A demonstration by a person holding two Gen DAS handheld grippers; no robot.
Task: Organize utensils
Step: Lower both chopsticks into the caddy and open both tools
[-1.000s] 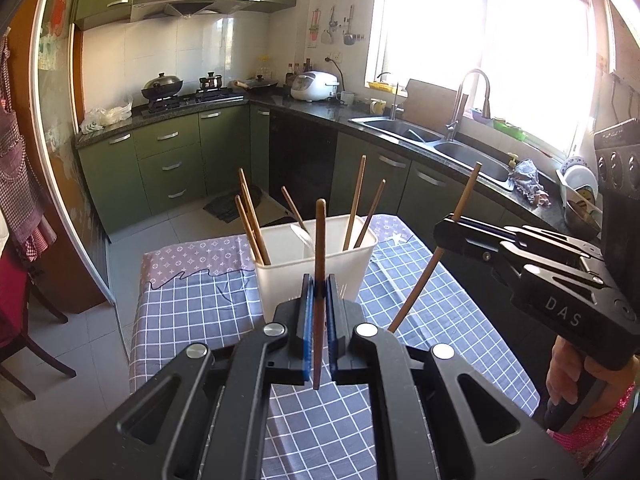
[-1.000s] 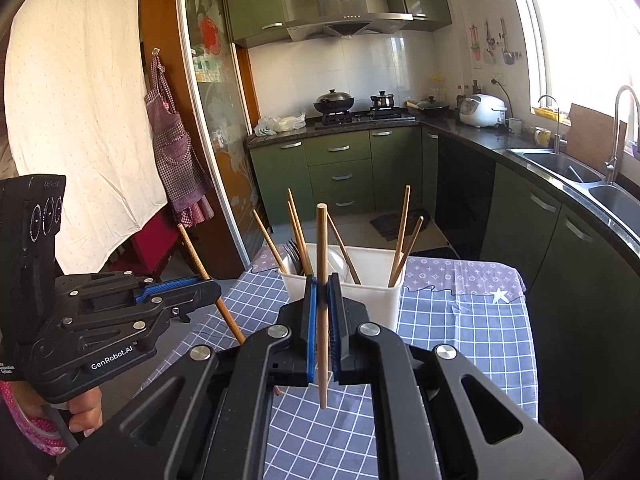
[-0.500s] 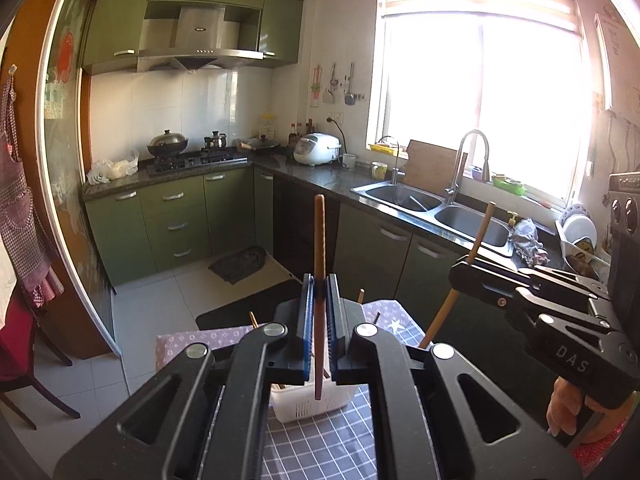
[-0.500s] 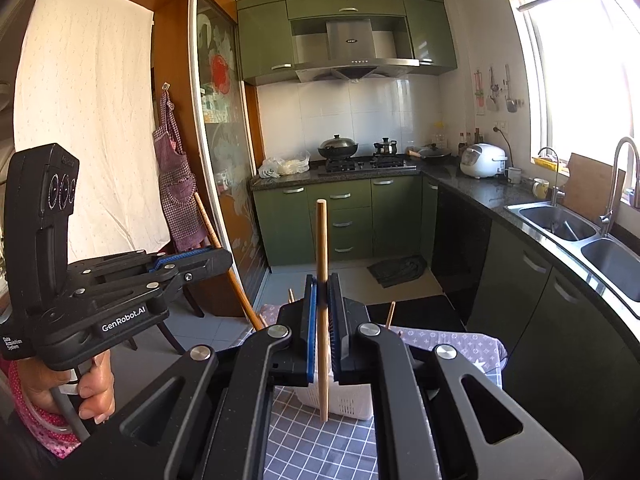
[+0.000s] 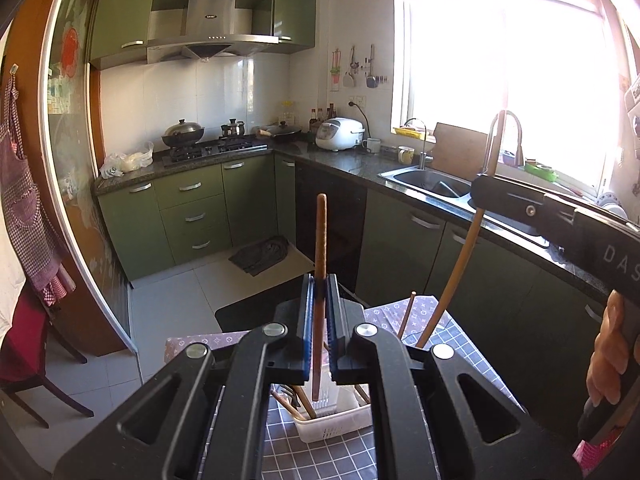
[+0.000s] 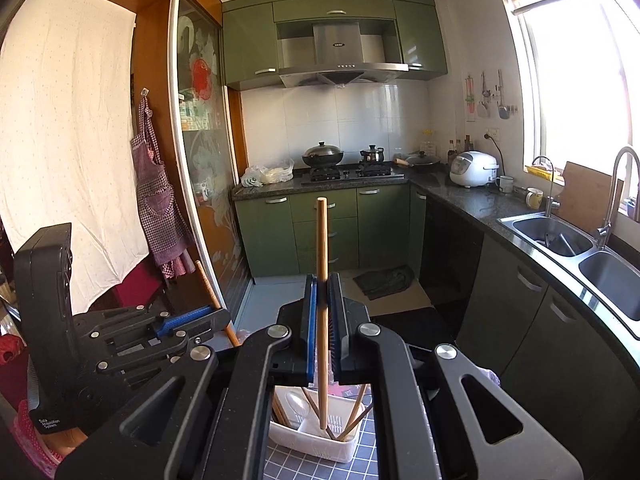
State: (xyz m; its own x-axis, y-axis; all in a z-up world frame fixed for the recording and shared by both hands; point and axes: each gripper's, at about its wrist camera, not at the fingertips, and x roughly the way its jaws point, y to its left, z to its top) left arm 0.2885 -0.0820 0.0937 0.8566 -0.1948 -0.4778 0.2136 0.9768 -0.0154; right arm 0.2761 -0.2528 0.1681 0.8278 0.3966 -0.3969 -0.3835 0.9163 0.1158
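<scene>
One dark chopstick (image 5: 320, 280) was pinched tight in the left gripper (image 5: 320, 332) and one light chopstick (image 6: 322, 300) in the right gripper (image 6: 323, 332), both held above the white basket (image 6: 316, 446), so dropping them in probably needed to be done next.

Each camera rides on its own gripper and looks forward along black fingers, tilted slightly down, close above a white slotted plastic utensil basket (image 5: 334, 424) on the blue-checked tablecloth (image 5: 320, 460). The left view faces the bright window (image 5: 500, 92); the right view faces the steel range hood (image 6: 340, 56). Both share the green cabinets (image 6: 324, 224), stove and basket.
</scene>
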